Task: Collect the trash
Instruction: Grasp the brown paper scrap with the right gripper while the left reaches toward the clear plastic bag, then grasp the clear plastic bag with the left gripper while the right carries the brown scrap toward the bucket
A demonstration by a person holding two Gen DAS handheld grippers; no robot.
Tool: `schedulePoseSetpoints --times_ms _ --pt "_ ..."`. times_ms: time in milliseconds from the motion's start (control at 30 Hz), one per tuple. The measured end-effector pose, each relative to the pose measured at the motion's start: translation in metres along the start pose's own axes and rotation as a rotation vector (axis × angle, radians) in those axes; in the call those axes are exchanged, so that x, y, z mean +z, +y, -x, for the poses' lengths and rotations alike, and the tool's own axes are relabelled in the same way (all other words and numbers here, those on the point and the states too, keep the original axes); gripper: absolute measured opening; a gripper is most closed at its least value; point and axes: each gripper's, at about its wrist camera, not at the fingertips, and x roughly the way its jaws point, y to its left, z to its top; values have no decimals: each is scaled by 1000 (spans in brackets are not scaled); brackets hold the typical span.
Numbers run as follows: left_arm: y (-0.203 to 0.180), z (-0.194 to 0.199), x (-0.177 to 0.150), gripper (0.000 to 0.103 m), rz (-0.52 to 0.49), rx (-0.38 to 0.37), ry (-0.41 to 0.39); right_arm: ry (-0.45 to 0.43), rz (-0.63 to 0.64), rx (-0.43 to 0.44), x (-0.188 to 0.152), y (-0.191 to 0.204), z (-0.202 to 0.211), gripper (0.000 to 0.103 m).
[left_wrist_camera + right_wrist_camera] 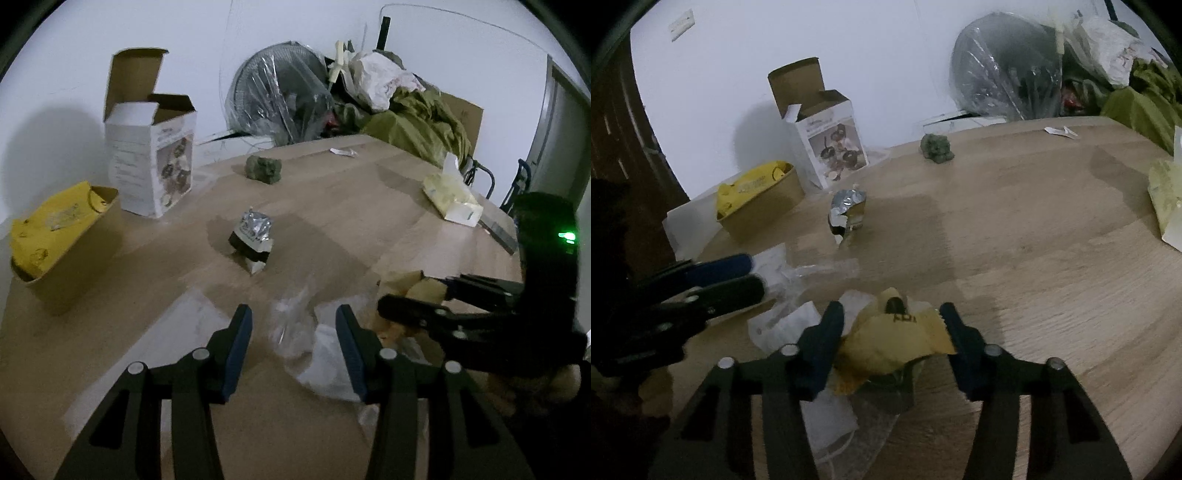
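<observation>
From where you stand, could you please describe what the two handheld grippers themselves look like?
Both look alike. The left gripper has two black, angular fingers with cut-out slots, round silver pivot pins, and dark blue pads on the inner faces. The right gripper has the same black fingers, silver pins and blue pads. A small green light glows on the right unit's black body. No cables or sleeves show.

one foil pouch [252,236], two cardboard boxes [151,166]
</observation>
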Motion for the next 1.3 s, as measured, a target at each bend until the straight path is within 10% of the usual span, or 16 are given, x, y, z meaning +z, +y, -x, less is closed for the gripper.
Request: schedulePoseSetpoints --times_ms 200,500,600,1300 --pt "0 -20 5 47 -1 7 31 -20 3 27 0 -2 9 24" --pt "1 -30 2 47 4 33 58 -99 -1 17 -1 -11 43 23" --pt "0 -29 1 31 -5 36 60 -108 -8 -2 -5 -14 53 23" --pt "-29 53 -1 28 -56 29 -142 -194 -16 -92 -39 -7 124 23"
